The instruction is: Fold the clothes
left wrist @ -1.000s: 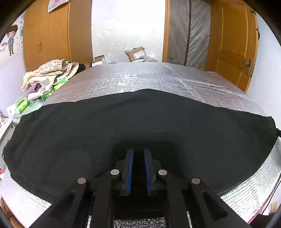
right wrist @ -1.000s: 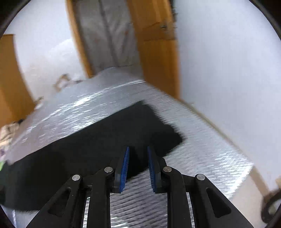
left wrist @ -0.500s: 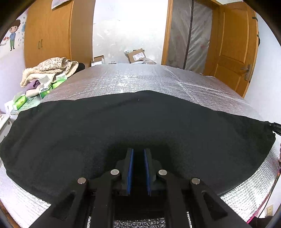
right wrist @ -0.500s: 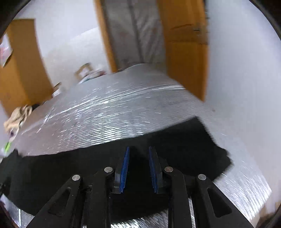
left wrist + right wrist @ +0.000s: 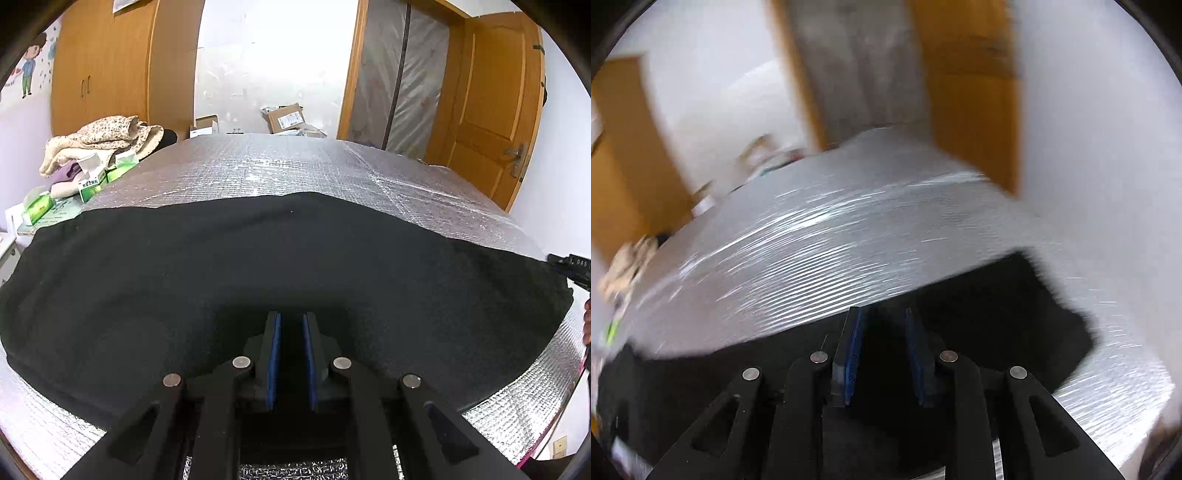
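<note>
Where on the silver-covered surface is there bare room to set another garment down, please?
The far half of the silver foil surface is bare, bordered by the black garment's far edge and the surface's back edge. A narrow bare strip lies at the near right corner. Crowded: the left side, with the beige clothes pile and green boxes.

garment [image 5: 258,266]: matt black cloth | table cover [image 5: 295,166]: shiny quilted foil | door [image 5: 491,110]: glossy wood

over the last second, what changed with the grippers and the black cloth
The right gripper swung from the black cloth's right end to above its far edge; its jaws are opening, with no cloth visibly pinched between them. The left gripper stayed put, and the cloth still lies flat on the foil-covered bed.
</note>
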The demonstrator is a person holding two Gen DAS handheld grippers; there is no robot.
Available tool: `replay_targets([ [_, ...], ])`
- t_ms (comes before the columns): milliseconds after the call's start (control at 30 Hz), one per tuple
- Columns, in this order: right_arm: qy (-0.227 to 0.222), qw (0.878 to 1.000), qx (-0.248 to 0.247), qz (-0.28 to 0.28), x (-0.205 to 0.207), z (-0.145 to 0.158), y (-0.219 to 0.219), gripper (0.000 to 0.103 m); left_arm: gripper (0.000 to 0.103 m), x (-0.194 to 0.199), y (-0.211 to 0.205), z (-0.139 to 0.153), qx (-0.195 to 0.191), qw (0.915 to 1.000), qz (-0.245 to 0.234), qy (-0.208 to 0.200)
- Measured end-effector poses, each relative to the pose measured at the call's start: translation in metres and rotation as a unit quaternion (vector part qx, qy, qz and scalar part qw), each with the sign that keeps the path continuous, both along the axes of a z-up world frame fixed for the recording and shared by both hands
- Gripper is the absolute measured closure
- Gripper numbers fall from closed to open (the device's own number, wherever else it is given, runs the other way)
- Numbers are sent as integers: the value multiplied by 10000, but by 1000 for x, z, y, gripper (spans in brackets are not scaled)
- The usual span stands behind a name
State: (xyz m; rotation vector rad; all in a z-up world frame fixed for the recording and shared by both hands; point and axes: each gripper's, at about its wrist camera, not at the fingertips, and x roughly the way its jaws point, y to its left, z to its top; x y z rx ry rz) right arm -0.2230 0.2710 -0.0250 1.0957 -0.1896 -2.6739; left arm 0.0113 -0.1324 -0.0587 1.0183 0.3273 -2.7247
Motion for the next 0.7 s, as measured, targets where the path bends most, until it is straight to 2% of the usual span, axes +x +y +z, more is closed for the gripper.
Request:
replay_targets([
  [100,7,9958,-81,914,26,0,-61,78,91,6,-4,3,49,10000,4,48],
  [200,65,9846,-157,1740,48,3,-117,78,91,21,-15,11,-18,9995,225,222],
  [267,148,9732,-152,2289,61,4,-153,78,91,36,-31,18,-3,9981,483,386],
  [333,227,9617,-78,2732,67,3,-185,77,91,56,-53,25,11,9939,939,585],
  [467,269,9458,-95,3236,82,-1,-221,74,84,96,-98,32,142,9776,1909,872],
  [600,300,9364,-66,3496,91,-4,-248,70,70,133,-141,28,693,9553,2672,1056],
  [700,249,9332,-36,3584,97,-9,-255,70,68,153,-163,20,1080,9382,3042,1245],
])
